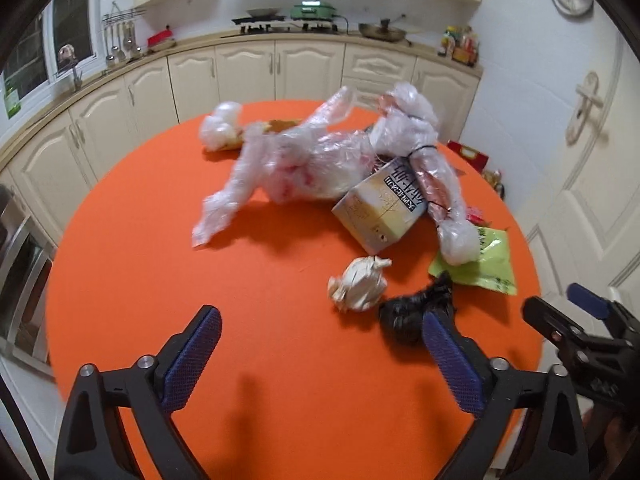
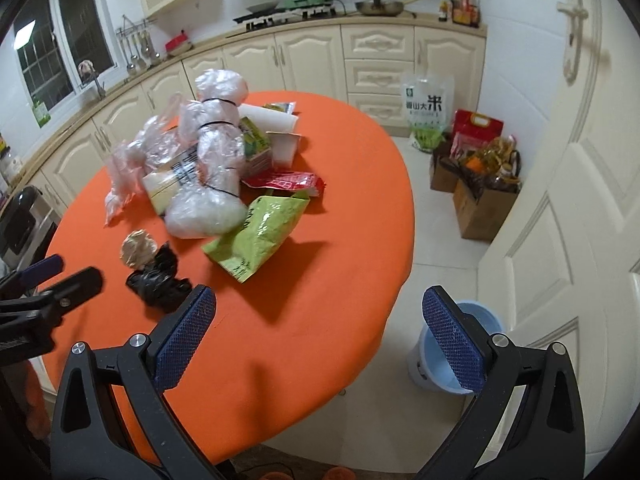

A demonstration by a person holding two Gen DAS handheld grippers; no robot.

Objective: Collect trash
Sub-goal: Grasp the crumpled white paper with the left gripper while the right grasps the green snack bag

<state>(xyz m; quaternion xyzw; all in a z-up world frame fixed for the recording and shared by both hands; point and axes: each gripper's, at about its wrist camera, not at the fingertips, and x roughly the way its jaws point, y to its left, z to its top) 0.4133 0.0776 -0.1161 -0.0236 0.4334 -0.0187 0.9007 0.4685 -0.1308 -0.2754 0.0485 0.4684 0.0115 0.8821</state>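
Trash lies in a pile on the round orange table point(image 1: 160, 280): clear plastic bags point(image 1: 304, 152), a beige carton point(image 1: 380, 208), a crumpled paper ball point(image 1: 358, 284), a black plastic wad point(image 1: 412, 312) and a green snack bag point(image 1: 488, 268). My left gripper point(image 1: 320, 352) is open and empty, above the table's near side, the black wad by its right finger. My right gripper point(image 2: 320, 336) is open and empty over the table's right edge point(image 2: 400, 280). The green bag point(image 2: 260, 232), black wad point(image 2: 158, 280), paper ball point(image 2: 138, 248) and a red wrapper point(image 2: 288, 182) show there.
A light blue bin point(image 2: 448, 360) stands on the floor right of the table, behind my right finger. Cardboard boxes and bags point(image 2: 480, 176) sit by the white door point(image 2: 580, 200). Cream kitchen cabinets point(image 1: 240, 68) run behind the table.
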